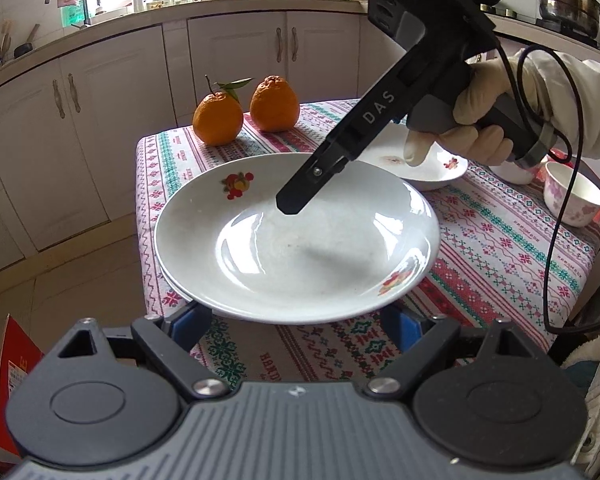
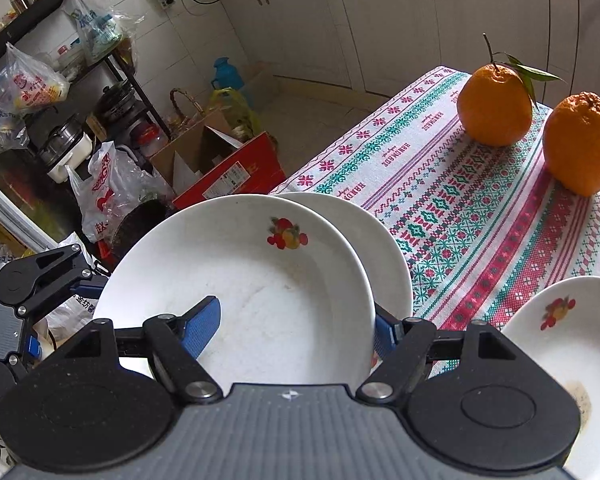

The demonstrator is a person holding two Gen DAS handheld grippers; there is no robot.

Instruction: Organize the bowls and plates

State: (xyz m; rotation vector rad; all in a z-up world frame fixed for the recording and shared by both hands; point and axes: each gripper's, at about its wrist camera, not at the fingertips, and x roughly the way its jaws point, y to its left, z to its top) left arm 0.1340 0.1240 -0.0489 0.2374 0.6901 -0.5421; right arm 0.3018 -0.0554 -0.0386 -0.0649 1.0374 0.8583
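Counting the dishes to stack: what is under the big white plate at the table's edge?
A second white plate lies under the top plate, its rim showing at one side. Anything beneath that is covered.

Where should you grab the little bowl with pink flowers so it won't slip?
Pinch its rim from above, with one finger inside and one outside. The little bowl stands upright with its mouth open. Its wall is thin and steep, so it probably fits between two fingers better than the round outside would.
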